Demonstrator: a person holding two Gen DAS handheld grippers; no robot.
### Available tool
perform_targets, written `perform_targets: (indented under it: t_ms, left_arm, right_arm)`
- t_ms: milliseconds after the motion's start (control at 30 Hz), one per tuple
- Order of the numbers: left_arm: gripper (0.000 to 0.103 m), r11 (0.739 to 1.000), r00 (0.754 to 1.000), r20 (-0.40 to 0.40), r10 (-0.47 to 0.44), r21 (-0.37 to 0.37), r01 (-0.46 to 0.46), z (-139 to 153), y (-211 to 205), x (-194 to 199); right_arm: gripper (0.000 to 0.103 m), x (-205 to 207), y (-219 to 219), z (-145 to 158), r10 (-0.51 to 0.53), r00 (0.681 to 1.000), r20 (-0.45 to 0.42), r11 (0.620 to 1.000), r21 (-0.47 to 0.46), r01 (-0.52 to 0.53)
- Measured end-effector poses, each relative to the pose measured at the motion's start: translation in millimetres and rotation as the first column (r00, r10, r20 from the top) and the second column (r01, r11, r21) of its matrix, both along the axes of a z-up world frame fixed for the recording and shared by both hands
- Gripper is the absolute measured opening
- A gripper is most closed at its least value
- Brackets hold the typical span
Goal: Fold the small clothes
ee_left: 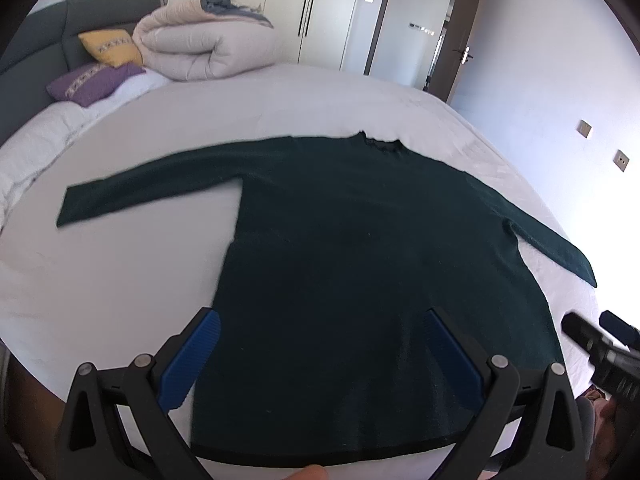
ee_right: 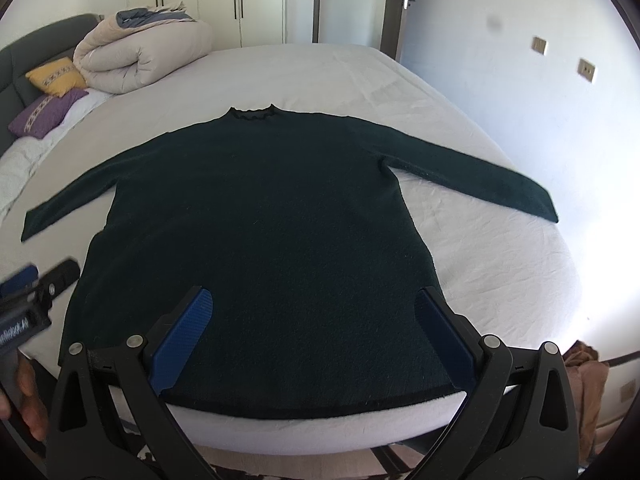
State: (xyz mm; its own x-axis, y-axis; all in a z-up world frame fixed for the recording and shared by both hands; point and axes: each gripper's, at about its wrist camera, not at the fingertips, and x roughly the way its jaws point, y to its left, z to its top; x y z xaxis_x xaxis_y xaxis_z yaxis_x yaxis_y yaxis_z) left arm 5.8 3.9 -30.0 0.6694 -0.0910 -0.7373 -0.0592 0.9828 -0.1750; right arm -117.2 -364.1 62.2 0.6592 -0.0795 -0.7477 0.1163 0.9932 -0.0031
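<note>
A dark green long-sleeved sweater (ee_left: 360, 240) lies flat on the white bed, collar away from me, both sleeves spread out; it also shows in the right wrist view (ee_right: 260, 220). My left gripper (ee_left: 320, 320) is open and empty, above the sweater's lower left part near the hem. My right gripper (ee_right: 314, 300) is open and empty, above the sweater's lower middle near the hem. The right gripper shows at the right edge of the left wrist view (ee_left: 600, 340); the left gripper shows at the left edge of the right wrist view (ee_right: 36, 284).
The white bed sheet (ee_right: 480, 260) surrounds the sweater. A rolled beige duvet (ee_right: 136, 56), a yellow pillow (ee_right: 56, 76) and a purple pillow (ee_right: 44, 114) lie at the far left by the dark headboard (ee_left: 44, 36). A brown cloth (ee_right: 584, 368) lies beyond the bed's near right edge.
</note>
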Motion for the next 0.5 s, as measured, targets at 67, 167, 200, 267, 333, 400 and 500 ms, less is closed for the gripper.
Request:
perform_targets:
  t_ms: [67,167,200,267,333,400,500]
  left_arm:
    - [0.103,1.0,0.999,-0.038,-0.014,-0.003,0.014,-6.1,-6.5,8.4]
    - [0.103,1.0,0.997,-0.069,-0.02,-0.022,0.019,-8.9,-13.9,23.8]
    - [0.103,0.999,0.997,-0.072,-0.018,-0.038,0.015,-7.9,-15.7,29.2]
    - [0.103,0.996,0.997,-0.073,-0.017,-0.085,0.011,-3.9,-19.0,43.5]
    - [0.103,0.99,0.997,-0.06,-0.041,-0.14,0.033,-0.6,-25.7,56.2]
    - [0.103,0.975,0.995,-0.054,-0.089,-0.207,0.076,0.3,-35.3,72.5]
    - [0.103,0.969,0.988,-0.107,-0.114,-0.23,0.088,-4.2,-53.8,93.3]
  right_arm:
    - [0.103,8.1,-14.7,-0.9,-0.009,1.0,-0.002,1.0,0.029,0.009]
    - [0.103,23.3,-47.7,-0.6,-0.043,0.999,0.002,0.997,0.065,0.043]
    - [0.103,29.1,-61.9,-0.2,-0.058,0.998,0.008,0.995,0.079,0.057]
    - [0.103,40.1,-89.3,-0.8,-0.081,0.997,0.016,0.991,0.11,0.078]
    - [0.103,54.0,-124.4,-3.6,-0.109,0.994,0.017,0.98,0.167,0.105]
    - [0.103,65.8,-162.2,-7.4,-0.148,0.989,0.03,0.959,0.247,0.136]
    - [0.103,82.1,-226.8,-19.3,-0.216,0.975,0.045,0.896,0.407,0.18]
